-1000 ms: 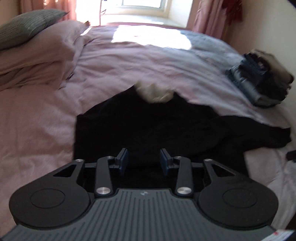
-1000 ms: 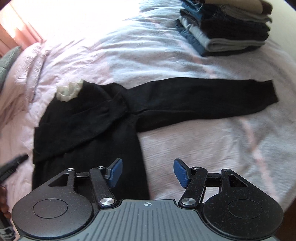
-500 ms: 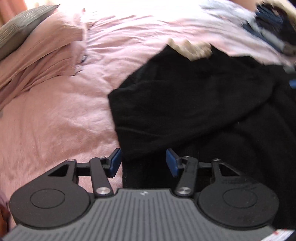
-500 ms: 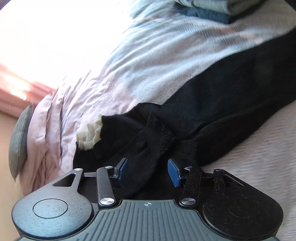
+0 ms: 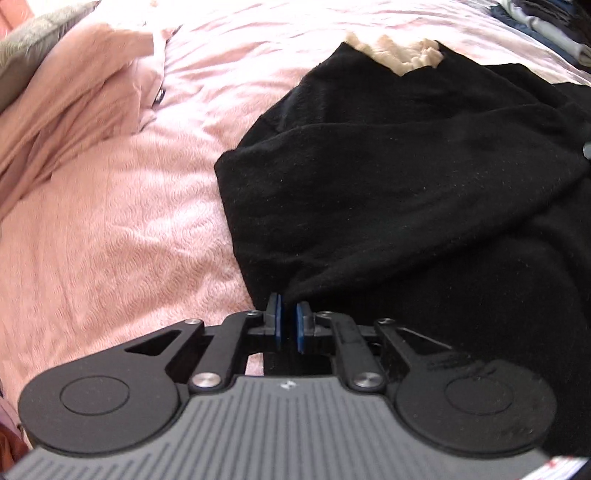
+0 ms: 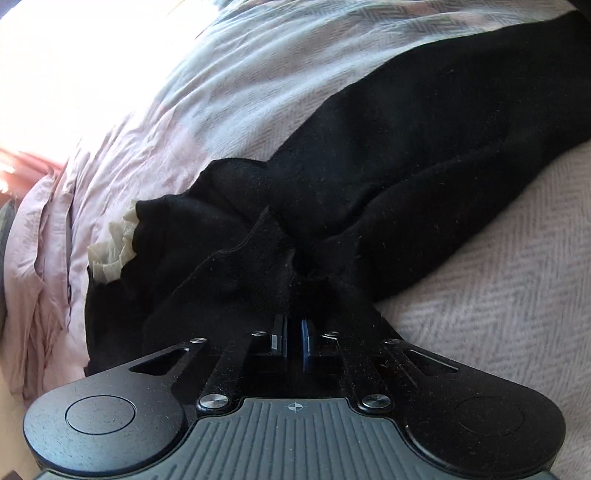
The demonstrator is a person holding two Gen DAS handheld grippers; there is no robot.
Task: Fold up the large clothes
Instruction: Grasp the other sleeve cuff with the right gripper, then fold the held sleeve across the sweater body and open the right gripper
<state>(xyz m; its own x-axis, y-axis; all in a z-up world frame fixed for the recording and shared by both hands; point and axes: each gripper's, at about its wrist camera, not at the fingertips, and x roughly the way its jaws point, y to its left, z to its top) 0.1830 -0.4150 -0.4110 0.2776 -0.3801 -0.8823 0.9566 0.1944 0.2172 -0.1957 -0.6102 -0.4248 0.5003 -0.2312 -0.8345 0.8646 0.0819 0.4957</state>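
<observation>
1. On the bed [image 5: 110,229], spread over one pink textured cover, lies one black garment [image 5: 406,177], the only piece I have laid out to fold.
2. Its body fills the right half of my left wrist view, with one pale ruffled collar [image 5: 399,55] at its far end.
3. One long sleeve [image 6: 424,122] stretches away to the upper right in my right wrist view, lying flat on the cover.
4. My left tongs [image 5: 286,325] are drawn almost together, the two blue pads set close with a thin gap between them, and a corner of the black cloth runs down into that gap at the garment's near left edge.
5. My right tongs [image 6: 293,339] are likewise nearly closed; the black fabric bunches into a puckered knot right in front of the pads, near where the sleeve meets the body, and I read it as pinched between them.
6. I count one grey pillow [image 5: 26,62] at the far left, beside a rumpled pink pillowcase [image 5: 85,92].
7. At the far right corner one stack of folded clothes [image 5: 546,22] shows, cropped and blurred, so I cannot count its pieces.
</observation>
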